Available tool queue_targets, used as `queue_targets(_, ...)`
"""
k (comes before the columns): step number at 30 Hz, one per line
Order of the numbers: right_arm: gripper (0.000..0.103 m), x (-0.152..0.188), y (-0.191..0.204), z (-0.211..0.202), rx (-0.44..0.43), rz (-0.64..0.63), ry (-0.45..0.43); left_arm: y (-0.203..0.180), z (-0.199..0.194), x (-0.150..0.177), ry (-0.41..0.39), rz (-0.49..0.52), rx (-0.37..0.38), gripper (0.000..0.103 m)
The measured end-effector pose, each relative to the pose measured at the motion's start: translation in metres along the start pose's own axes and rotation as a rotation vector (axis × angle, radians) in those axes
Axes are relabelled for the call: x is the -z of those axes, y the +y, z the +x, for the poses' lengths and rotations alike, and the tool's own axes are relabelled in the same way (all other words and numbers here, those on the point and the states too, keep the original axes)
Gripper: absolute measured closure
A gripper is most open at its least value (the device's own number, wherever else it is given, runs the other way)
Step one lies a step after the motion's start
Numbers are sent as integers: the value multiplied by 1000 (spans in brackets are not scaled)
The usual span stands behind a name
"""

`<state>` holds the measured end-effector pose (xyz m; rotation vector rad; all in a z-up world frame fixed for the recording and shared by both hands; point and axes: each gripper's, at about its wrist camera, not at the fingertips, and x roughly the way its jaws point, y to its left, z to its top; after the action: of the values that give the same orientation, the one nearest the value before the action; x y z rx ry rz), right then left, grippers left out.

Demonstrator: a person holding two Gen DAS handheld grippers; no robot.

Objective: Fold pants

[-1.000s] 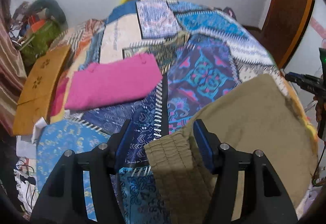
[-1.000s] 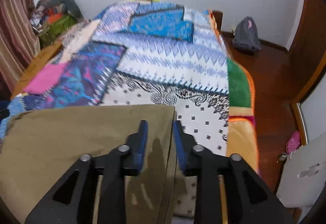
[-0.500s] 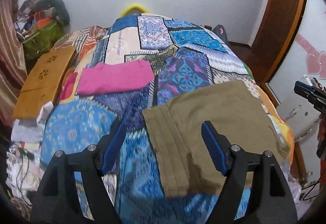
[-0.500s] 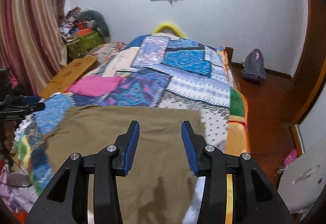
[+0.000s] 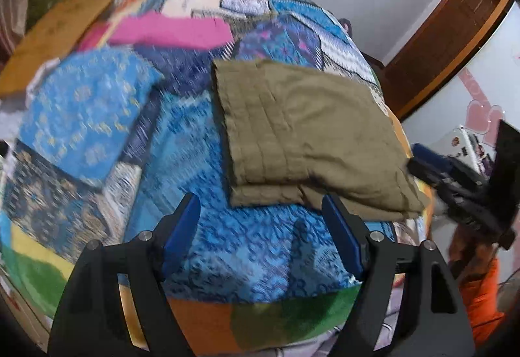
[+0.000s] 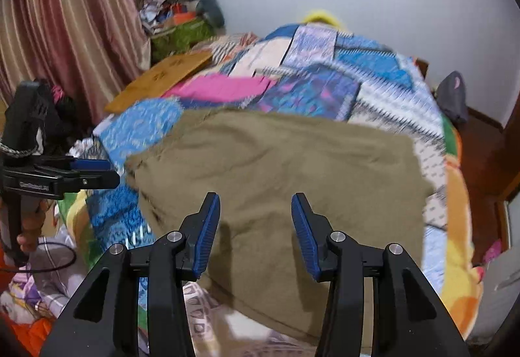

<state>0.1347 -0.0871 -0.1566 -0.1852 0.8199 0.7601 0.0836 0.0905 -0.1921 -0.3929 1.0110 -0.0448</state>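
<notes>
The olive pants (image 5: 308, 129) lay folded into a compact rectangle near the foot edge of the bed (image 5: 260, 253), toward its right corner, with the ribbed waistband on the side facing the bed's middle. The left gripper (image 5: 260, 227) hung just short of the fold with its jaws spread wide and empty; the right gripper (image 6: 255, 227) hovered over the cloth, also wide apart and holding nothing. Judging by the stacked layers, the fold looked close to done. To finish well, each gripper would need to pinch all the layers at a corner together, lift evenly and lay the edge down square, since a grip on the top layer alone could peel the stack apart. A pink garment (image 5: 172, 32) lay farther up the patchwork quilt, a wooden board (image 6: 159, 81) beside the striped curtain (image 6: 65, 16).
</notes>
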Motion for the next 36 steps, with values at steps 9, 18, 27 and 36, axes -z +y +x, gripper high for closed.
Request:
queue_targets(9, 60, 16, -7, 17, -54, 45, 62, -6, 23, 3, 57, -94, 136, 20)
queue_targets(18, 60, 21, -3, 18, -60, 41, 54, -10, 44, -14, 66, -191, 222, 6)
queue_targets(27, 60, 20, -4, 17, -67, 44, 65, -18, 47, -37, 1, -171, 57, 43)
queue_targets(36, 60, 9, -11, 10, -91, 73, 72, -39, 8, -45, -175, 24, -118, 68)
